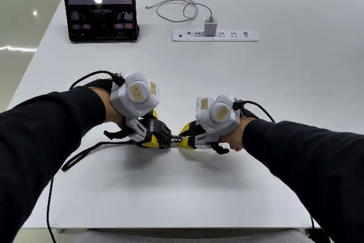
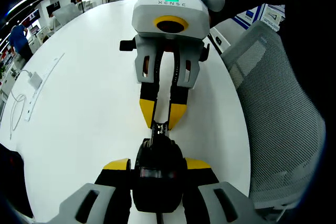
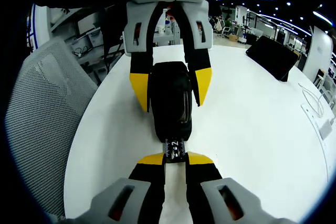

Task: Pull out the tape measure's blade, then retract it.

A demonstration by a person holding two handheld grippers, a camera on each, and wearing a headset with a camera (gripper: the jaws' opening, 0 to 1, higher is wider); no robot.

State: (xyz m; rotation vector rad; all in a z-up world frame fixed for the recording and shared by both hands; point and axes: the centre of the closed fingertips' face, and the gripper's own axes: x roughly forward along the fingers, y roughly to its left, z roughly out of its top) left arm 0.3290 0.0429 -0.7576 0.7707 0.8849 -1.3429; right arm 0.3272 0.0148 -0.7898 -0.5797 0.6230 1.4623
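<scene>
Tape measure (image 2: 157, 179) between left jaws, blade (image 3: 174, 148) between right.

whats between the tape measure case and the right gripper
A short stretch of blade, running from the tape measure case into the right gripper. The right gripper view shows it most clearly, printed numbers included.

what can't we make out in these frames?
- Right gripper view: blade markings are blurred, and its end is covered by the right gripper fingers.
- Head view: how much blade is out is too small to tell, tucked between the two grippers.
- Left gripper view: case sides are hidden by the left gripper fingers.
- Head view: tablet screen is too small to read.
</scene>
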